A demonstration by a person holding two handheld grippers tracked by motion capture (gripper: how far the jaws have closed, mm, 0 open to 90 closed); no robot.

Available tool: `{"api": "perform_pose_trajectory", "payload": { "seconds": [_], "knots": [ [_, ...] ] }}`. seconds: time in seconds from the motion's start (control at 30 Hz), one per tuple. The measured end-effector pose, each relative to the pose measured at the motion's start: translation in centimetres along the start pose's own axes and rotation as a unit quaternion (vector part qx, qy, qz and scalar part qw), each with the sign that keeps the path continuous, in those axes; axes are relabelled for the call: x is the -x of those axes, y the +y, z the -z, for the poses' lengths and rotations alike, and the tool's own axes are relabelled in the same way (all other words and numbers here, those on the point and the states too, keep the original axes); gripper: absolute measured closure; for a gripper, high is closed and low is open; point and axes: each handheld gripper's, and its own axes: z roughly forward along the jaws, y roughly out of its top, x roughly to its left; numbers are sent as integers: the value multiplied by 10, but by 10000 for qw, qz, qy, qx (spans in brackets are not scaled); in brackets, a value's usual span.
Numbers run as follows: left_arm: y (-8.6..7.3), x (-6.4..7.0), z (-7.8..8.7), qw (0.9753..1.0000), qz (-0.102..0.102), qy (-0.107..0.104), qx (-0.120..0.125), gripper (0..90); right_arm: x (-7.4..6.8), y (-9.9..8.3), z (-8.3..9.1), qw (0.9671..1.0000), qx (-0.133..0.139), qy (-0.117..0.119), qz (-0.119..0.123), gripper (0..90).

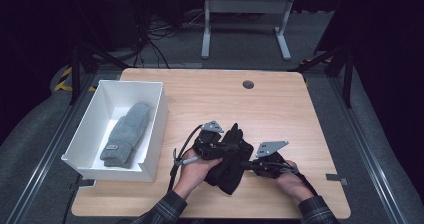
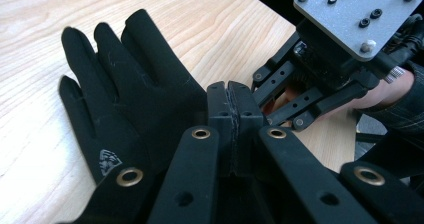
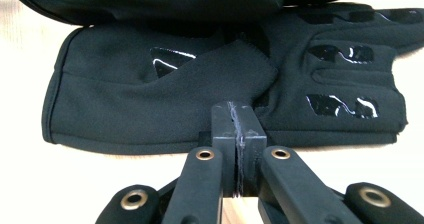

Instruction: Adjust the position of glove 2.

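Judging from the layout, about half the work is done: 1 grey pair of gloves already lies in the white bin at 9 o'clock. Black gloves are held near the table's 6 o'clock edge, each clamped by the left gripper and right gripper, jaws pressed together on fabric.

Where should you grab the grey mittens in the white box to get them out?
Probably at the cuff end of the grey mittens, the end nearest the person, coming straight down from above. The white box has tall walls all round, so a sideways approach is blocked. The pair lies flat and lengthwise, and the cuff is a thick folded edge that two jaws could pinch.
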Motion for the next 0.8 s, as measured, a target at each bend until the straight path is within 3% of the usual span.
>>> {"api": "perform_pose_trajectory", "payload": {
  "seconds": [0.27, 0.37, 0.63, 0.73, 0.8],
  "knots": [
    [-3, 0, -14, 9998, -29, 1, -188, 899, -1, 6, -8, 10000, 41, -47, 10, 900],
    [-6, -2, -19, 9997, 11, -69, -215, 899, 0, 5, -2, 9999, 77, -115, -12, 900],
    [-14, -4, -36, 9988, 12, -230, -440, 897, 22, -10, 29, 9965, 332, -658, -383, 836],
    [-17, -5, -45, 9972, -10, -463, -592, 875, 28, -15, 34, 9950, 307, -837, -452, 781],
    [-18, -2, -49, 9970, -95, -451, -629, 771, 32, -17, 36, 9940, 290, -925, -504, 695]
  ]
}}
